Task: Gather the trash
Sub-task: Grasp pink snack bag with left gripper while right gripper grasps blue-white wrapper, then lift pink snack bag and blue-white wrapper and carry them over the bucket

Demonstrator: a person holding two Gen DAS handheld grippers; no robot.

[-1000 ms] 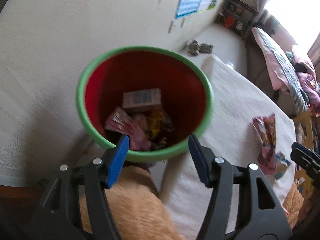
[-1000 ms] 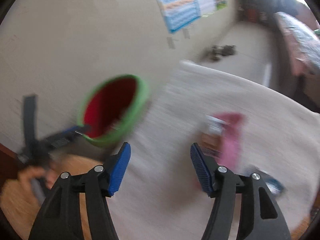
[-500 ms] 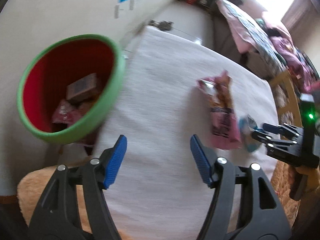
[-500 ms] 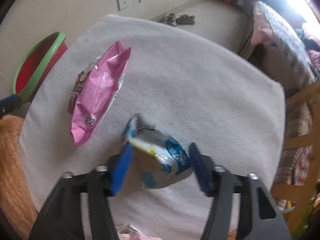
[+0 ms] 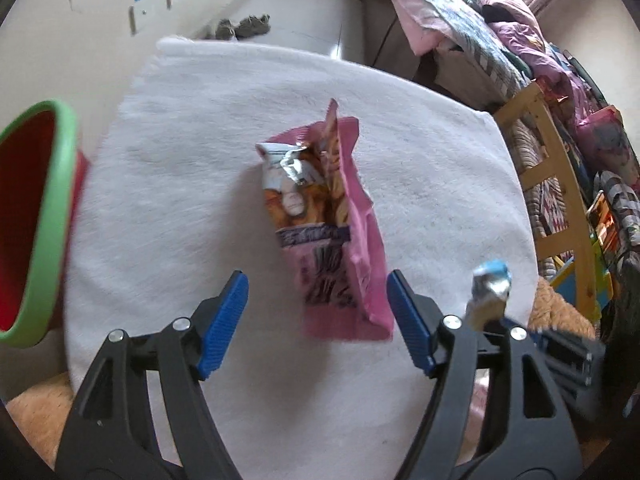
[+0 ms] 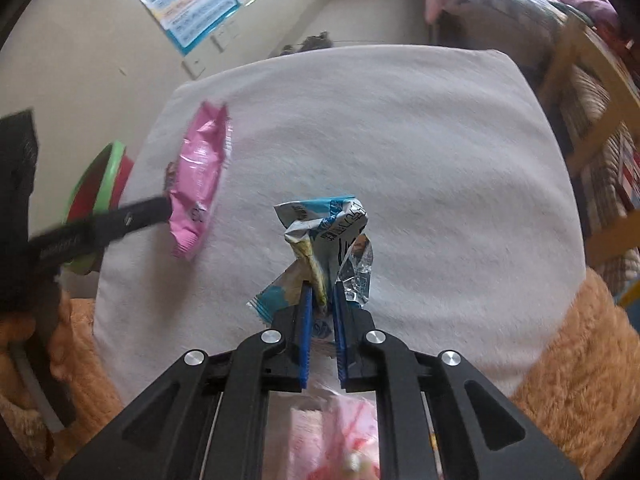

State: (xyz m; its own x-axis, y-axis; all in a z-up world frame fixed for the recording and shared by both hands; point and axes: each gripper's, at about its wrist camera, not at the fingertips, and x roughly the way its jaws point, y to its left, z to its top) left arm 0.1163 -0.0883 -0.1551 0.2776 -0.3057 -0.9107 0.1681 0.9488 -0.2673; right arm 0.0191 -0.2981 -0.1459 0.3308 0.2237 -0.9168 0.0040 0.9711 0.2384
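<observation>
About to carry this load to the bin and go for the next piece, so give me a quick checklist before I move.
1. Right tongs shut on the blue wrapper: ok.
2. Wrapper lifted off the white cloth: cannot tell.
3. Left tongs open, empty: ok.
4. Pink snack bag lined up between the left fingers, lying flat on the cloth: ok.
5. Green-rimmed bin within view, mouth unobstructed: ok.
6. Room left in the bin: cannot tell; its inside is hidden here.
</observation>
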